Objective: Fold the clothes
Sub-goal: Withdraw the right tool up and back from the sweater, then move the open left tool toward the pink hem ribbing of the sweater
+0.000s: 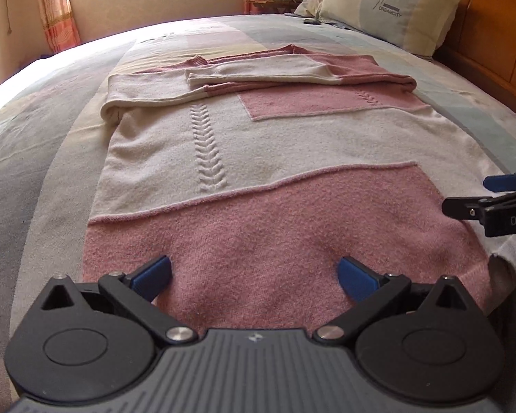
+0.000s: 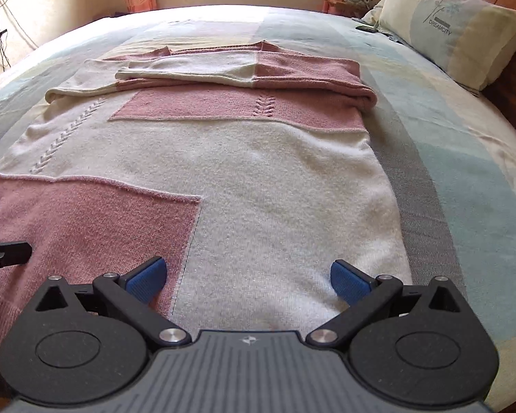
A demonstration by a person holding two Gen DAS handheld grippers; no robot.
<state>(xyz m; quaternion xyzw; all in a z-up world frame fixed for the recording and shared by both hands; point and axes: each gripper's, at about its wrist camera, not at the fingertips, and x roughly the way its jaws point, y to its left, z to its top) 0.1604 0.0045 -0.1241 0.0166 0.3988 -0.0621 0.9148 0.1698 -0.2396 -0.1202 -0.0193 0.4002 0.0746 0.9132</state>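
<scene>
Two grippers are being held low over the near hem of one pink-and-cream sweater [image 1: 258, 144], which is lying flat on the bed [image 1: 51, 158]. Its long axis is running from the bottom of both frames up toward the upper centre, where both sleeves are lying folded across the chest. The left gripper [image 1: 254, 272] is being held wide, nothing between the jaws, over the pink hem panel. The right gripper [image 2: 247, 275] is likewise spread wide and empty over the cream panel beside it. Each hem corner is lying just outward of its nearer gripper. A pillow [image 2: 454, 27] is showing at upper right.
</scene>
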